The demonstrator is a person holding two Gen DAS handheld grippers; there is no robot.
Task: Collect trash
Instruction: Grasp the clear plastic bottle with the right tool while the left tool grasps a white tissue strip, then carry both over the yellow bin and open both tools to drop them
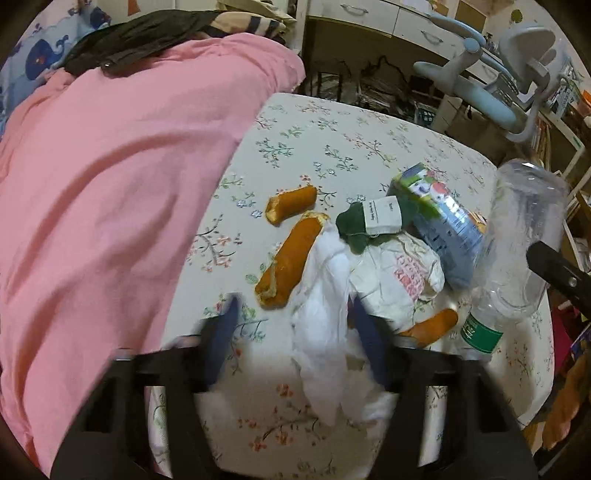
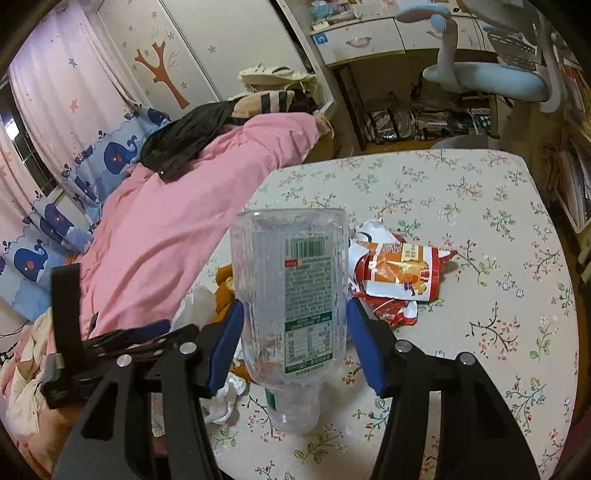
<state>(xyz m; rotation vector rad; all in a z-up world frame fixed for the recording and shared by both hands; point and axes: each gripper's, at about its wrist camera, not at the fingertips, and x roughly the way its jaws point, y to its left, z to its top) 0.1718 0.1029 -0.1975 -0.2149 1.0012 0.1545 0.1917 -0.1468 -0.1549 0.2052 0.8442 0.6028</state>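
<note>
Trash lies in a heap on a floral sheet (image 1: pixel 332 140). A crumpled white tissue (image 1: pixel 321 332) sits between the fingers of my left gripper (image 1: pixel 295 310); it lies against the right finger, the left finger stands clear of it, and the jaws are open. Around it lie pieces of orange bread (image 1: pixel 288 266), a green cloth with a tag (image 1: pixel 354 225), a juice carton (image 1: pixel 443 221) and a paper wrapper (image 1: pixel 399 280). My right gripper (image 2: pixel 294 306) is shut on a clear plastic bottle (image 2: pixel 291 280), neck down, both blue pads on its sides.
A torn red and orange snack wrapper (image 2: pixel 399 273) lies just beyond the bottle. A pink blanket (image 1: pixel 110 184) covers the left side, with a black garment (image 1: pixel 140 33) on top. A desk chair (image 2: pixel 487 77) and a desk with drawers (image 2: pixel 358 40) stand past the far edge.
</note>
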